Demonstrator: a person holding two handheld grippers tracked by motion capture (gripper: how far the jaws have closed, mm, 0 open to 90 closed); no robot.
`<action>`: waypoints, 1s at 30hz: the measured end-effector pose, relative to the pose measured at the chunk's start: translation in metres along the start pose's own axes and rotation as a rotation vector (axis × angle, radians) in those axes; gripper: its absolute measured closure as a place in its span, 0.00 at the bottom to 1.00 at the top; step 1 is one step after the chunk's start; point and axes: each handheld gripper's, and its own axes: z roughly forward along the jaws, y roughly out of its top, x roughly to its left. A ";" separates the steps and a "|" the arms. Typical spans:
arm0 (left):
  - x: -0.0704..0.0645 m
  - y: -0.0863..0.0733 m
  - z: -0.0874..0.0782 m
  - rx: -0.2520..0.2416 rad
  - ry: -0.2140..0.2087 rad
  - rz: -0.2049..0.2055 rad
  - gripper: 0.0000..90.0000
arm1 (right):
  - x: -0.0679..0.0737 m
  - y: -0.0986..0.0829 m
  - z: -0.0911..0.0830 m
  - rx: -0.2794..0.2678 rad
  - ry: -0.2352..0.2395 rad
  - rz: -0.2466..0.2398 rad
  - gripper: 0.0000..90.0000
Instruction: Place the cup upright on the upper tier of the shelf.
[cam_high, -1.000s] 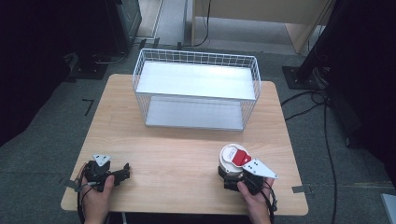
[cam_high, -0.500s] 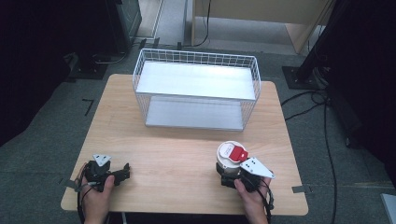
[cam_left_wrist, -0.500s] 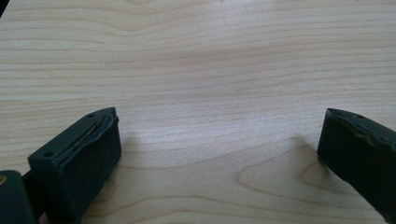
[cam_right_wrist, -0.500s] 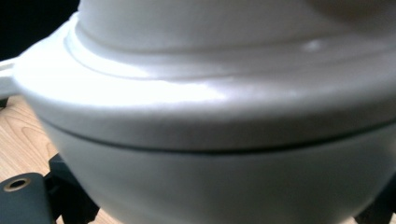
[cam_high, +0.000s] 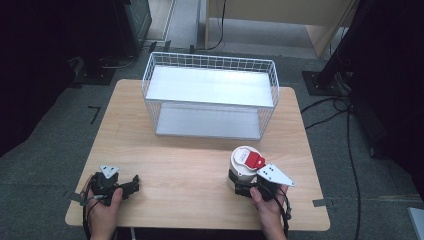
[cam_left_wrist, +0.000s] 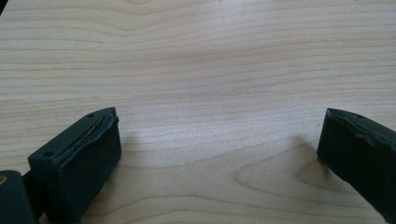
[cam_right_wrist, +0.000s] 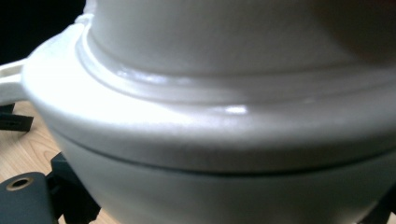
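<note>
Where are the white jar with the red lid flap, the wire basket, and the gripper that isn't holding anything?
white jar (cam_high: 242, 167): high view, on its side wall.
wire basket (cam_high: 209, 61): high view, on its far rim.
left gripper (cam_high: 131, 184): high view, between its open jaw tips.

No lettering, brand, number or sign can be read anywhere. The white container carries a red patch on its lid, too small and blurred to show any print, and up close in the right gripper view its wall is plain white. The tabletop shows bare wood grain.
</note>
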 end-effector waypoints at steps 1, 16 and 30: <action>0.000 0.000 0.000 0.000 0.000 0.000 0.00 | 0.000 0.000 0.000 0.000 0.000 0.000 0.09; 0.000 0.000 0.000 0.000 0.000 0.000 0.00 | 0.013 0.030 0.009 -0.077 0.036 -0.019 0.09; 0.000 0.000 0.000 -0.002 -0.003 0.001 0.00 | 0.020 0.052 0.018 -0.123 0.051 -0.017 0.09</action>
